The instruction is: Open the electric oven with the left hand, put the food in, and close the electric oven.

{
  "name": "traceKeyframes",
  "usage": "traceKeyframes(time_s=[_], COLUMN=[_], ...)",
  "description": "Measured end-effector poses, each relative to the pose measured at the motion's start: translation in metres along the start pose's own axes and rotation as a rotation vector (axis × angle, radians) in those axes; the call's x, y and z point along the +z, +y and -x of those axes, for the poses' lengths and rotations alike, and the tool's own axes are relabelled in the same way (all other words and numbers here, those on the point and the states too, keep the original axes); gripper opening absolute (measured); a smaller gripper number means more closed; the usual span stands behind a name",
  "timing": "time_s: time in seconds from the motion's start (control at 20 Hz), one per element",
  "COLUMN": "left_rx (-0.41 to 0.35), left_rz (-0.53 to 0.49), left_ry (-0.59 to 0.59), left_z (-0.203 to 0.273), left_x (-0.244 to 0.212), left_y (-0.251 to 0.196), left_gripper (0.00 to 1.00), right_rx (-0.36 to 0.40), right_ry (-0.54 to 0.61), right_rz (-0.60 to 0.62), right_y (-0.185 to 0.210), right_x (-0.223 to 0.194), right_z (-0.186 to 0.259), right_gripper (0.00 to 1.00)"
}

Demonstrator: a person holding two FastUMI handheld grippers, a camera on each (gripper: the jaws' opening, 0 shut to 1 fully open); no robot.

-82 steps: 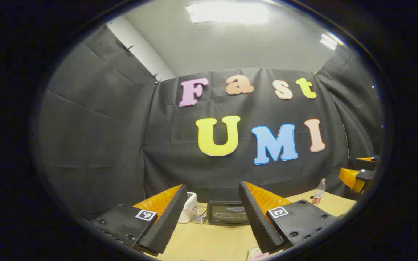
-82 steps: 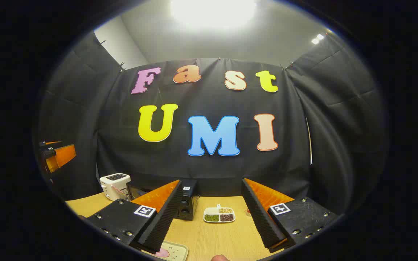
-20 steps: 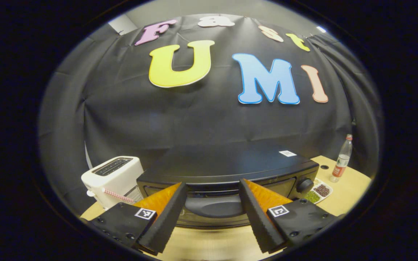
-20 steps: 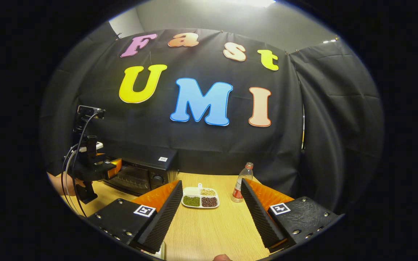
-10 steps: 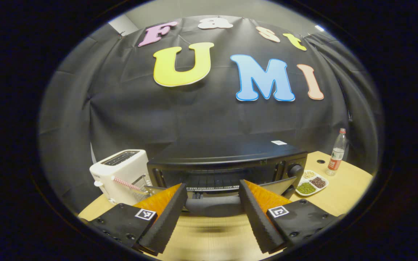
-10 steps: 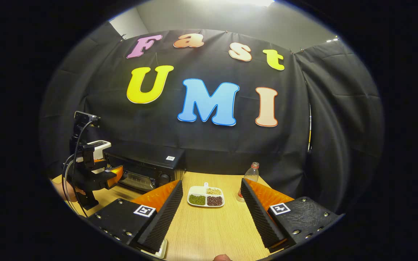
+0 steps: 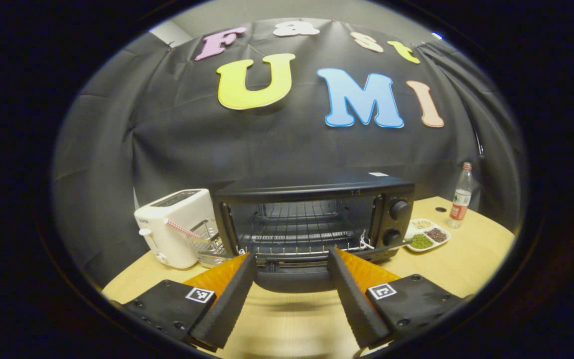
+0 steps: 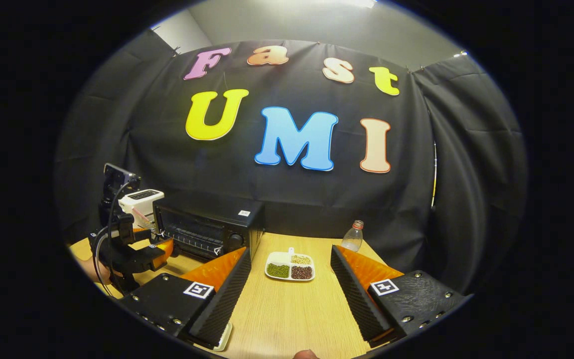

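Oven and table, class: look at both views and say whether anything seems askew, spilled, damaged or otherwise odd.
Nothing stands out. The oven sits square with its door down and its rack level. The toaster and bottle stand upright, and the beans stay inside the divided dish. No spill shows on the table.

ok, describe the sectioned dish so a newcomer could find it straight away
Start at the black electric oven at the back of the wooden table, its door down. Just off the side with the knobs lies a small white dish, with a plastic bottle standing beyond it. It alone is split into compartments, one green, one dark, one pale.
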State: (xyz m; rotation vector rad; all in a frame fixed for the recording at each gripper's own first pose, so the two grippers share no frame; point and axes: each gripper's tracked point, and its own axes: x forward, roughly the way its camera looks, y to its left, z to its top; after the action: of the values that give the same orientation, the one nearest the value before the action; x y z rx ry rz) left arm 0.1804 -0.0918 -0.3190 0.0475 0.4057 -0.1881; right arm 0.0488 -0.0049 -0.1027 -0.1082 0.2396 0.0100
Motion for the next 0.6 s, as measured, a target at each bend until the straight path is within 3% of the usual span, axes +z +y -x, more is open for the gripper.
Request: traceKeyframes(time_s=[0.25, 0.4, 0.45, 0.5, 0.55, 0.6], left_rx=[0.007, 0.012, 0.015, 0.017, 0.019, 0.018], left_rz=[0.023, 0.024, 0.024, 0.023, 0.019, 0.016], left_ry=[0.065, 0.095, 0.105, 0.117, 0.131, 0.148], left_z=[0.012, 0.017, 0.018, 0.02, 0.02, 0.021], left_x=[-0.028, -0.042, -0.047, -0.052, -0.056, -0.063], left_y=[-0.002, -0.004, -0.004, -0.005, -0.006, -0.006], left_gripper=[0.96, 1.0, 0.96, 1.0, 0.96, 1.0], right_rx=[0.023, 0.041, 0.044, 0.047, 0.051, 0.054], right_ry=[0.003, 0.01, 0.012, 0.013, 0.014, 0.016], right_rz=[-0.011, -0.012, -0.016, -0.022, -0.03, -0.036], right_y=[0.005, 0.009, 0.009, 0.01, 0.011, 0.013], right_x=[-0.004, -0.008, -0.009, -0.009, -0.01, -0.01], right_z=[0.003, 0.003, 0.003, 0.003, 0.003, 0.004], right_gripper=[0.99, 0.99, 0.99, 0.99, 0.99, 0.99])
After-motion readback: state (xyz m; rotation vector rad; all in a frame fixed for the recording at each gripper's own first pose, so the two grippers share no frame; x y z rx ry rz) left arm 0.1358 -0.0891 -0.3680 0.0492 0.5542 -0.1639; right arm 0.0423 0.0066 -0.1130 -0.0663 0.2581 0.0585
